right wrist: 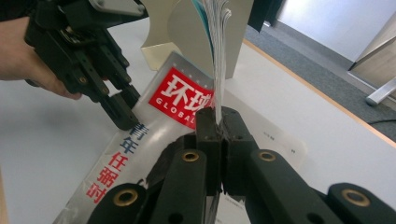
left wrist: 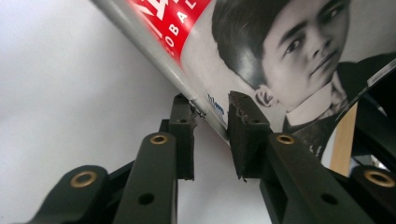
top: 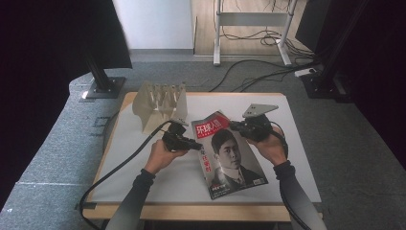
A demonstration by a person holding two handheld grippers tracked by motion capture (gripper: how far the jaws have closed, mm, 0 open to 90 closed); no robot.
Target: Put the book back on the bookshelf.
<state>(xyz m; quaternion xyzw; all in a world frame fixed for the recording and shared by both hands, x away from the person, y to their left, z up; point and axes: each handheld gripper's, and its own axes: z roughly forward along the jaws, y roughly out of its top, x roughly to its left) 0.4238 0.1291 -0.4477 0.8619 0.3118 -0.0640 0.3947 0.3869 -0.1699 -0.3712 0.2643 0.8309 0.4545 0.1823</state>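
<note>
Beyond your grippers lie grey carpet (top: 57, 143), loose cables (top: 258, 76), a white metal frame (top: 251, 19) and a white wall (top: 153, 24).

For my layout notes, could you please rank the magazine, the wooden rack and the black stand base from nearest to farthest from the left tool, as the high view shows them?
1. The magazine: right at the left tool, whose open tips meet its spine edge.
2. The wooden rack: just behind the tool, at the table's far left corner.
3. The black stand base: on the floor beyond that corner, farthest.
</note>
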